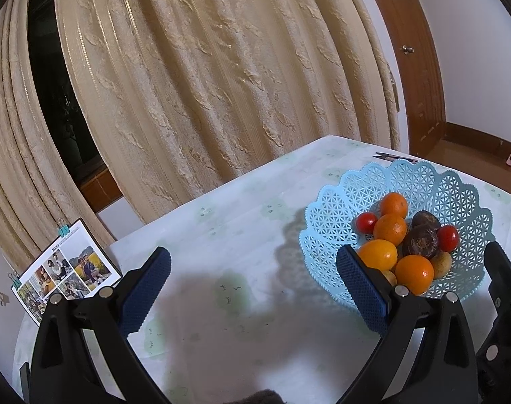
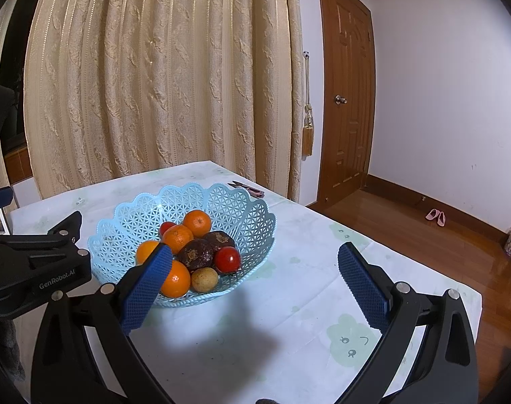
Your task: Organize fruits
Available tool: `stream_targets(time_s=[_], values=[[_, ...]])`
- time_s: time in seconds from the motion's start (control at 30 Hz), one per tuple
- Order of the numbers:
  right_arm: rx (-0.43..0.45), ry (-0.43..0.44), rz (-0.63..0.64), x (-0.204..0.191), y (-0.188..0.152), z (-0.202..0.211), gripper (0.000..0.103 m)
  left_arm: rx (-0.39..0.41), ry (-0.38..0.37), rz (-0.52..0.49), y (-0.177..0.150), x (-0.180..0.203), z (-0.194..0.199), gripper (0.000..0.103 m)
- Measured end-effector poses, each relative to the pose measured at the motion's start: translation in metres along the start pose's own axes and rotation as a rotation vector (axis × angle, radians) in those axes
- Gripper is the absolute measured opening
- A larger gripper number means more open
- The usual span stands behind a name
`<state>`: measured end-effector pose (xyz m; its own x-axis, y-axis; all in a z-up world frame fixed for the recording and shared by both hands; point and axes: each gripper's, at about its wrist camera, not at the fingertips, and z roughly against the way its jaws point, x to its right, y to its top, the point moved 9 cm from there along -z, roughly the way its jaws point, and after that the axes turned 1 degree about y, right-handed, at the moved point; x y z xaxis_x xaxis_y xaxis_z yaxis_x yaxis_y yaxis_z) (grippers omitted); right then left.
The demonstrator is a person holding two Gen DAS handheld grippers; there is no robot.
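Note:
A light blue lattice basket (image 1: 420, 175) (image 2: 127, 215) stands on the table. It holds several oranges (image 1: 390, 229) (image 2: 196, 223), two red tomatoes (image 1: 447, 238) (image 2: 227, 260), two dark brown fruits (image 1: 420, 244) (image 2: 195, 254) and a small tan fruit (image 1: 441, 264) (image 2: 205, 279). My left gripper (image 1: 253, 262) is open and empty over bare cloth just left of the basket, its right finger overlapping the basket's near rim. My right gripper (image 2: 255, 256) is open and empty at the basket's near right side, its left pad in front of the oranges.
The table wears a white cloth with pale green prints (image 2: 289, 303); its right edge drops to a wooden floor. Small clippers (image 2: 247, 188) (image 1: 393, 157) lie behind the basket. A clipped photo card (image 1: 63, 269) stands at the left edge. Curtains hang close behind.

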<state>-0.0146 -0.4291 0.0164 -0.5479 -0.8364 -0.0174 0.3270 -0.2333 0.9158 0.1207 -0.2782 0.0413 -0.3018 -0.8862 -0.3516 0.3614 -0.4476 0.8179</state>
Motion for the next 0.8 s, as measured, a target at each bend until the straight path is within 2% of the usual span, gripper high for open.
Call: stream_targets(time_s=[0.53,0.8], values=[[0.000,0.000,0.001,0.0000,0.0000,-0.0001,0.100,-0.003,0.017,-0.015,-0.0005,0.0008,-0.0015,0.098],[-0.006,0.005,0.001,-0.0009,-0.0008,-0.0017,0.100,-0.025,0.026,0.009,-0.0023,-0.0048,-0.0045,0.098]])
